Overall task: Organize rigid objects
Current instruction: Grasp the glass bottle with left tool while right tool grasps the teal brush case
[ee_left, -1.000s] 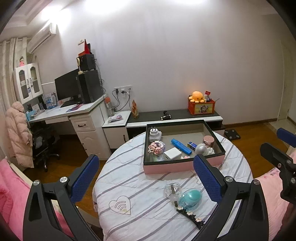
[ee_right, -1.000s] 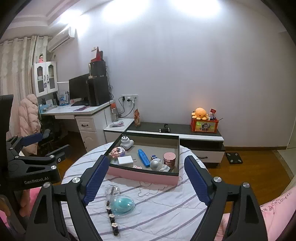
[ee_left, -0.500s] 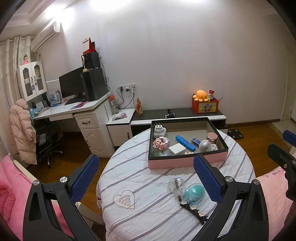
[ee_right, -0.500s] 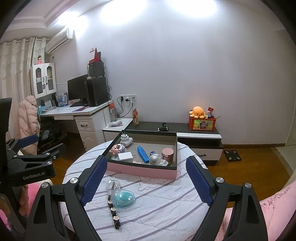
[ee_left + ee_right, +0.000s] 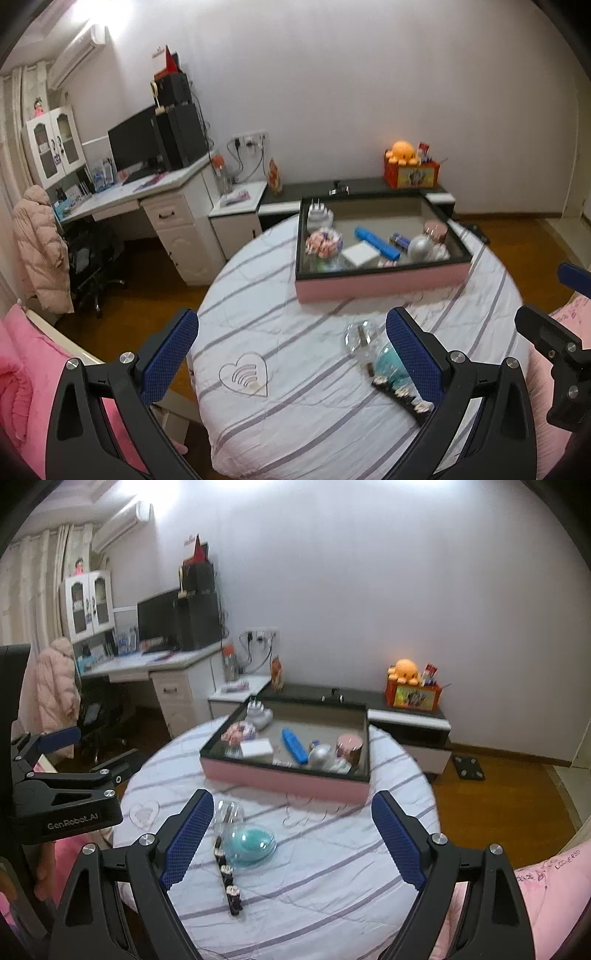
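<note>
A pink-sided tray (image 5: pixel 380 285) (image 5: pixel 288 781) sits at the far side of a round striped table (image 5: pixel 295 406) (image 5: pixel 332 878). Inside it lie a blue tube (image 5: pixel 376 243) (image 5: pixel 293 746), a white box (image 5: pixel 360 254), a silver ball (image 5: pixel 320 755), a pink jar (image 5: pixel 349 746) and other small items. On the cloth nearer me lie a clear case with a teal piece (image 5: pixel 249 843) (image 5: pixel 386 363), a clear bulb-like piece (image 5: pixel 360 336) (image 5: pixel 229 812) and a black hair clip (image 5: pixel 227 877) (image 5: pixel 400 395). My left gripper (image 5: pixel 291 354) and right gripper (image 5: pixel 291 840) both hover open above the table, holding nothing.
A white desk (image 5: pixel 147 199) with a monitor, a chair with a pink coat (image 5: pixel 40 251) and a low dark cabinet (image 5: pixel 406 716) bearing an orange toy box stand beyond the table. Pink bedding (image 5: pixel 22 369) lies at the lower left, with more at the lower right.
Both views have dipped and come closer to the table, so the tray and loose items sit lower and larger. Both grippers stay open.
</note>
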The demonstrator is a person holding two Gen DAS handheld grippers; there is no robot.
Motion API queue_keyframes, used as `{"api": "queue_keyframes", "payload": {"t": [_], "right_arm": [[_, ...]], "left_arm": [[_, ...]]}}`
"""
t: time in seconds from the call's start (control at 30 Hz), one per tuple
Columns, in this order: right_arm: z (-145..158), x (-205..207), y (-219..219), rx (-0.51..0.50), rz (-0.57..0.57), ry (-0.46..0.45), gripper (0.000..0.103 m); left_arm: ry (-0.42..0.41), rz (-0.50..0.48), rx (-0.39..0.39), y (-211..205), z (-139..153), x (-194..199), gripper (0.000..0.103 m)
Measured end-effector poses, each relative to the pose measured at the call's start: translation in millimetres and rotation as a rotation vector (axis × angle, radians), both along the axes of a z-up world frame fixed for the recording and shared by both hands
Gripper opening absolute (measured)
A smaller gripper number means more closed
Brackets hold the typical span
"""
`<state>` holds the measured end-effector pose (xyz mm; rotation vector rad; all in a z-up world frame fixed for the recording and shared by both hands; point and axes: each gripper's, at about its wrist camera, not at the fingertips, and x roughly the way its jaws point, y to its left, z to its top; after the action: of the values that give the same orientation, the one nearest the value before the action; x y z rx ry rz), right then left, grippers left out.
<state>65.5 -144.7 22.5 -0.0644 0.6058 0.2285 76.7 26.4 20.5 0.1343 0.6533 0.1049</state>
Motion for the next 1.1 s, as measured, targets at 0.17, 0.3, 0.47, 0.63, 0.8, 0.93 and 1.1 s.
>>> {"api": "queue_keyframes", "payload": {"t": [0.17,0.3,0.47,0.63,0.8,0.93,1.1], "right_arm": [[-31,22,13,-0.038,0.016,0.111,0.089],[-58,40,23,-0.055,0.029,0.207,0.089],[-94,64,42,-0.097,0.057,0.325,0.089],[-123,91,50,-0.073,0.075,0.421,0.089],[-143,106,58,-0.049,0.128,0.495,0.089],[-146,111,53,-0.013,0.132,0.488,0.084],[-144,118,25,0.004,0.061,0.479,0.074]], "left_arm": [[0.105,0.009,0.049,6,-33,17,0.103],[0.194,-0.004,0.026,14,-58,31,0.103],[0.262,-0.010,0.020,19,-79,46,0.103],[0.311,0.014,-0.013,32,-94,63,0.103],[0.355,0.034,-0.022,40,-106,77,0.103],[0.388,0.009,-0.051,37,-112,86,0.103],[0.425,-0.057,-0.084,13,-118,101,0.103]]}}
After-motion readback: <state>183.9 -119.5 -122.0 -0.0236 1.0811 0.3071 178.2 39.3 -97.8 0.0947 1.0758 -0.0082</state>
